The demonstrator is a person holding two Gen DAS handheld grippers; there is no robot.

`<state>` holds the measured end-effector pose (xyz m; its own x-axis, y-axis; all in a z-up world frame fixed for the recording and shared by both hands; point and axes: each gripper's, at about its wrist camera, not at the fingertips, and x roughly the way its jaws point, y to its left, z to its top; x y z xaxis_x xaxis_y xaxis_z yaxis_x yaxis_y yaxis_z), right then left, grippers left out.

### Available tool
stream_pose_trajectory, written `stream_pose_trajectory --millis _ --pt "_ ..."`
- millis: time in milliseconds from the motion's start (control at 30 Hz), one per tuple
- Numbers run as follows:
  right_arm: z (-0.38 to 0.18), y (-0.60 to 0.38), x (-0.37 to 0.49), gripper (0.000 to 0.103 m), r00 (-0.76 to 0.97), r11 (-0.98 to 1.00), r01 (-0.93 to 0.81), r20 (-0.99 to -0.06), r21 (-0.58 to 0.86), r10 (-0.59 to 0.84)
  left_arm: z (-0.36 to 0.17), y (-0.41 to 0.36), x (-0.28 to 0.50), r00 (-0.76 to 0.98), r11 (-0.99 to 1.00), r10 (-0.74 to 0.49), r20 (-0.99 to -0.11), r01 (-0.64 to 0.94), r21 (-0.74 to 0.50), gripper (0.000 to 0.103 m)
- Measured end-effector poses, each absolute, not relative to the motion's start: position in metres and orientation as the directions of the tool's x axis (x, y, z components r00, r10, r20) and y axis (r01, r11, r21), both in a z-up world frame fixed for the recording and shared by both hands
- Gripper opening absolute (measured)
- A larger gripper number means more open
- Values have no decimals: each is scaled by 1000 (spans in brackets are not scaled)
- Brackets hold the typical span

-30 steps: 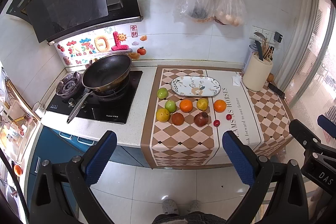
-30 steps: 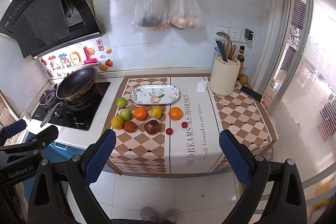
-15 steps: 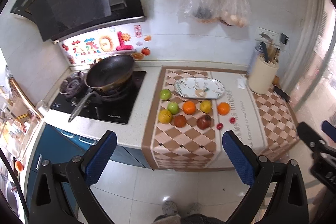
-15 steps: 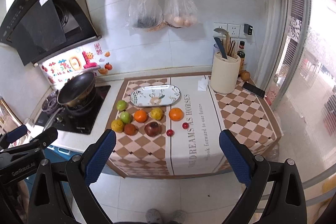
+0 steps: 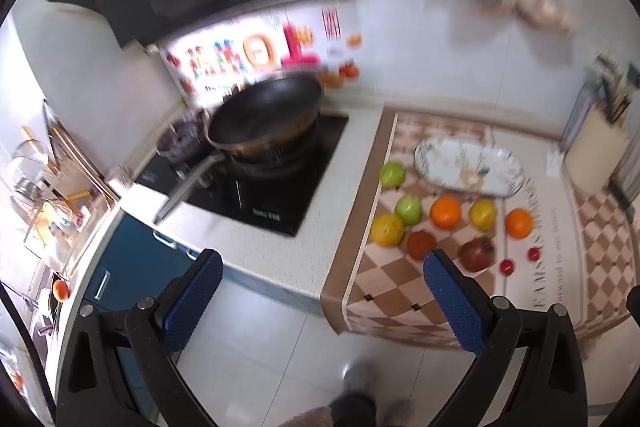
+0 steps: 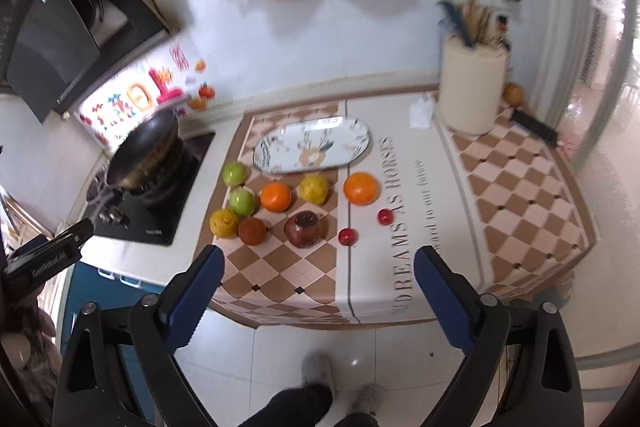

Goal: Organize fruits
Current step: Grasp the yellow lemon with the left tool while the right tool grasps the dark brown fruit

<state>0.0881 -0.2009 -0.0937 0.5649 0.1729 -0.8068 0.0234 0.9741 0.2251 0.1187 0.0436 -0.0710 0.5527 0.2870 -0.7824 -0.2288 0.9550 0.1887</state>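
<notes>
Ahead of the right gripper (image 6: 316, 277), the oval plate (image 6: 276, 163) lies with its long axis across the view, fruits (image 6: 276, 197) clustered just before it. Its jaws are spread wide, closing, holding nothing. The left gripper (image 5: 322, 291) gapes empty too.

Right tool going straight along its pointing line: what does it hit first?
Probably the tablecloth in front of the pomegranate. Nothing is between the closing jaws of the right tool, and the way there looks free. Depth is unclear.
</notes>
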Motion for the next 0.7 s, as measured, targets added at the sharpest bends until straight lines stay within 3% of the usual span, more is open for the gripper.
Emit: stream_pose_trajectory --millis 100,333,533,700 --pt "-128 -189 122 85 514 973 32 -838 230 182 -110 56 163 466 965 249 -849 -194 177 103" --pt "-223 -168 206 79 359 952 132 -909 276 213 -211 79 259 230 993 81 -970 -102 58 98" --pt "-279 -157 251 79 260 938 197 -938 285 231 -287 92 316 20 993 -48 -999 -105 -50 95" --pt "-314 -155 274 79 173 919 257 -950 299 260 -320 92 335 -78 987 -126 -989 -110 -117 90"
